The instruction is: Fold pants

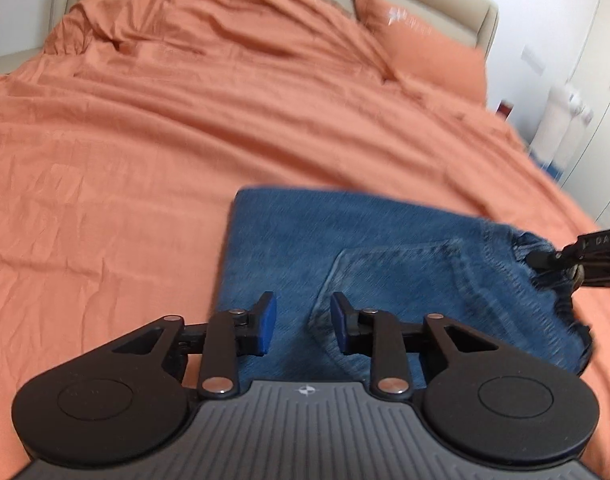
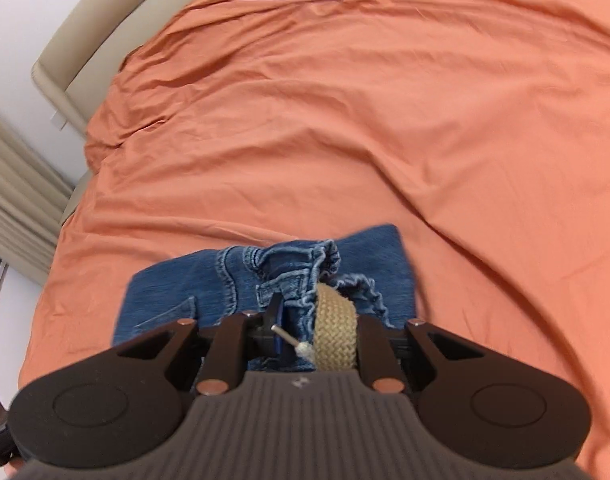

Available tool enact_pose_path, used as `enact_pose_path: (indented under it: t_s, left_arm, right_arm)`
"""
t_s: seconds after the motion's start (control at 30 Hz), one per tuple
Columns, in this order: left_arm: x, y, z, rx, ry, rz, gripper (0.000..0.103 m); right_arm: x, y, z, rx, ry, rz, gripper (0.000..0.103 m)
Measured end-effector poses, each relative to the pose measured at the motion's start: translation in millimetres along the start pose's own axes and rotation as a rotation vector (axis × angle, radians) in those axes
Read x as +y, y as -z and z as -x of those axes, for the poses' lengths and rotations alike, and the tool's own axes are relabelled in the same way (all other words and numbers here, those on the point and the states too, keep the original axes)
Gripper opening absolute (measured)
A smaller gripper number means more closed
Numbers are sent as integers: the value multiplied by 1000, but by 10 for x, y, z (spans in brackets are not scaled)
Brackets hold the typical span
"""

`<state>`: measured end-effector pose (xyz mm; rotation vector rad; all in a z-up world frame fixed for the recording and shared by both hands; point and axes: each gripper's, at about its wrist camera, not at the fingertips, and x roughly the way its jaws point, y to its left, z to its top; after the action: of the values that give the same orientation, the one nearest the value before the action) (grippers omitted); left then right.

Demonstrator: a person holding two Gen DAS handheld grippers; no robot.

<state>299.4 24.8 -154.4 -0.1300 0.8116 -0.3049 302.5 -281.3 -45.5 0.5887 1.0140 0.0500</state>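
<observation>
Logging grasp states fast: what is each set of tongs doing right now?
Left tongs: open, holding nothing, over the jeans.
Right tongs: shut on the jeans' bunched waistband.

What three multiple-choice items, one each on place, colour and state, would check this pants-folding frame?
1. Where do the jeans lie?
A. on a wooden floor
B. on the bed cover
C. in a basket

2. What colour is the cover?
A. orange
B. white
C. green

3. How is the left gripper?
A. shut on a pillow
B. shut on the jeans
C. open above the jeans

Key: B, cover surrounds the denim; A, plainly orange; C, its jaws stand apart, while the right gripper pinches the waistband.
</observation>
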Motion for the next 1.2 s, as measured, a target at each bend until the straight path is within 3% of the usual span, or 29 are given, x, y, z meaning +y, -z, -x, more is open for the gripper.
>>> enact_pose_path:
  t_s: [0.27,0.33,0.43,0.6,0.7,0.83,0.93,1.03,1.13,1.17,1.2]
  left_arm:
    - [-75,35,-130,25,-49,-68,31]
    - [-90,30,-121,22,-61,-81,31]
    - [-136,33,-59,10,-80,-101,31]
    - [-247,25,222,6,-92,-166,45]
    - [-295,-21,371,33,-82,-213,47]
    - [-310,8,648,73,-90,-363,55]
    - [-303,110,850,108,-112,-489,63]
    - [-285,272,957,191,-74,-579,68]
    - [-333,508,966,268,-66,-671,69]
    - [-350,582,950,284,-69,-694,69]
    - [-372,651,918,295,-77,-711,69]
  right_arm:
    - [-381,125,-265,-18,-42,-70,13]
    - [-354,159,-222,-32,-35,-65,18]
    - [-307,204,-24,-54,-17,-53,33]
    - [-404,397,562,-125,-31,-113,36]
    - [-515,621,799,-138,-44,-190,46]
    - [-674,936,921,-118,-70,-330,50]
    - [-739,1070,902,-76,-124,-389,50]
    - [-760,1086,807,-41,-172,-418,50]
    - [-816,1100,702,-24,-184,-453,35]
    - [-835,1095,686,-21,-201,-461,27]
    - [-847,1094,690,-27,-212,-464,13]
